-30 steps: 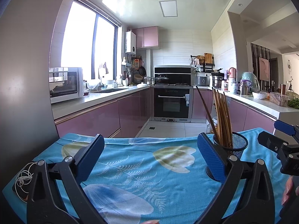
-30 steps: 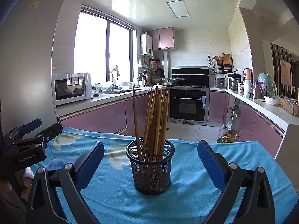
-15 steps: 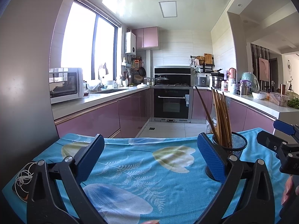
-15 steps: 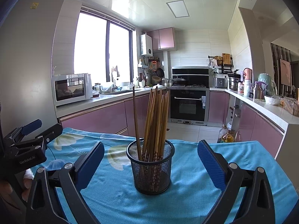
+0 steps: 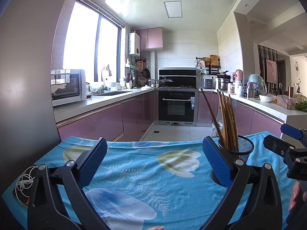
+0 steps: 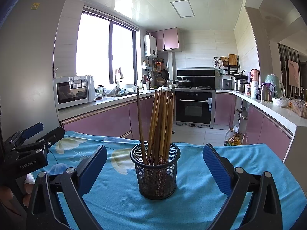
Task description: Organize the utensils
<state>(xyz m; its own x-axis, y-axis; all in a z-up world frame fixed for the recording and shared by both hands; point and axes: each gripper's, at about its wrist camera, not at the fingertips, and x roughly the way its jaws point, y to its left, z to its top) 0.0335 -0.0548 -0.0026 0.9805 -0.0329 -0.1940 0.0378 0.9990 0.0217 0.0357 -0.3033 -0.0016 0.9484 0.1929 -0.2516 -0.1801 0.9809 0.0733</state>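
Surface (image 6: 201, 201): covered by a turquoise cloth with a pale flower and fern print; it lies beneath both hand-held grippers.

Right hand-held gripper (image 6: 155, 164): released, blue pads spread wide, grasping nothing. It faces the holder squarely.

Left hand-held gripper (image 5: 155, 159): released likewise, wide and empty, over bare cloth. Seen from the right wrist view, its black body sits at the right gripper's far left and carries the white lettering "GenRobot.AI".

Mesh holder (image 6: 156, 174): black wire cup, upright on the cloth, centred between the right gripper's pads and slightly ahead of them, touching neither. From the left gripper it stands just behind the right-side pad.

Chopsticks (image 6: 161, 122): a bundle of brown wooden sticks standing in the holder, long axes near vertical, tops fanning upward, patterned ends down in the cup. One darker stick leans apart toward the left gripper's side.

White cord (image 5: 24, 182): a loose coil at the cloth's edge, left of the left gripper.
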